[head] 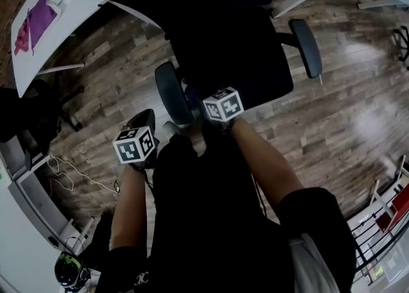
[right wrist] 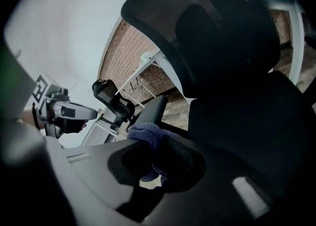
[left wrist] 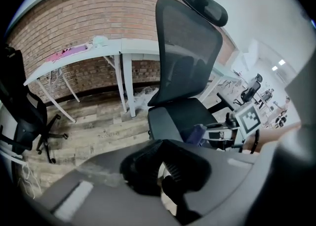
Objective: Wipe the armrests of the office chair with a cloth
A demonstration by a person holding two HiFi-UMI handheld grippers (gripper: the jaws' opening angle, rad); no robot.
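Chair (head: 223, 48) sits dead centre. Left armrest (head: 171, 93) looks like the one in hand; right armrest (head: 307, 47) is well apart, far right. Best bet imo: lay the fabric flat on the pad, press lightly, long strokes front to back, edges incl. Right gripper (right wrist: 153, 163) is clamped on the cloth (right wrist: 148, 136), bunched btwn its jaws just beside the left armrest; contact unclear. Left gripper (left wrist: 163, 168) is closed on nothing, nearer us.

The office chair (head: 230, 55) has its backrest top cut off by the head view's upper edge.
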